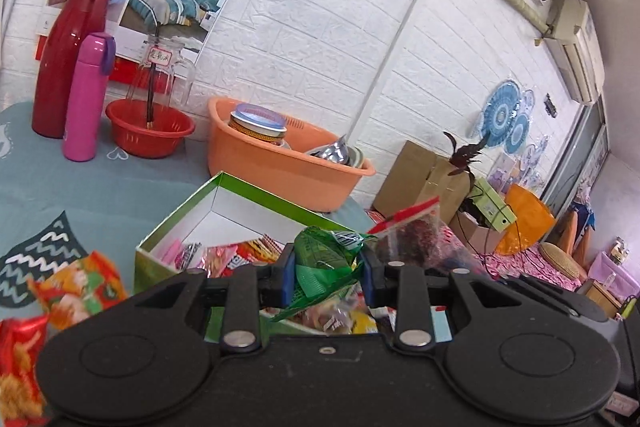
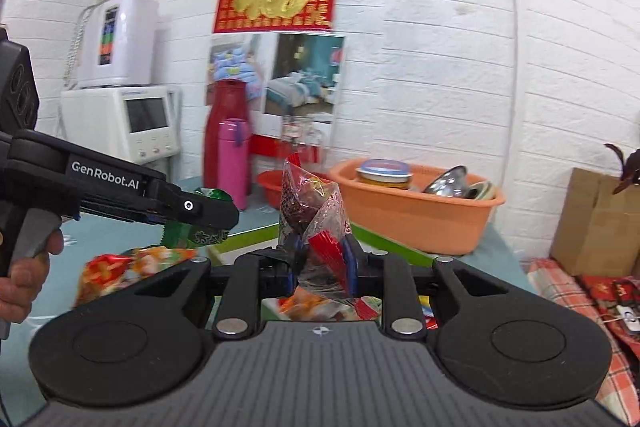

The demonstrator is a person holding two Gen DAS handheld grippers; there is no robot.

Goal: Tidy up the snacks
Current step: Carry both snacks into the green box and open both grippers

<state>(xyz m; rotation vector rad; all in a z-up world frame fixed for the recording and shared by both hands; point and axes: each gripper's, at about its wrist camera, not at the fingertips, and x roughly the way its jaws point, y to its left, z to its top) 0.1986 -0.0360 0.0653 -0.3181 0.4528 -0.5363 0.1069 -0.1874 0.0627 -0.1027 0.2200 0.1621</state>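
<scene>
My left gripper (image 1: 328,277) is shut on a green snack packet (image 1: 326,255) and holds it above the open green box (image 1: 248,189), which has several snack packets inside. The left gripper also shows in the right wrist view (image 2: 208,213) with the green packet (image 2: 188,233). My right gripper (image 2: 322,265) is shut on a clear bag of dark red snacks with a red strip (image 2: 310,207), held upright over the box edge (image 2: 384,237). That bag shows in the left wrist view (image 1: 412,233) just to the right.
Loose orange-red snack packets (image 1: 78,289) lie on the teal tablecloth left of the box. An orange basin (image 1: 280,157) with tins and bowls stands behind the box. A red bowl (image 1: 150,131), pink bottle (image 1: 86,97) and red flask (image 1: 68,55) stand at the back left.
</scene>
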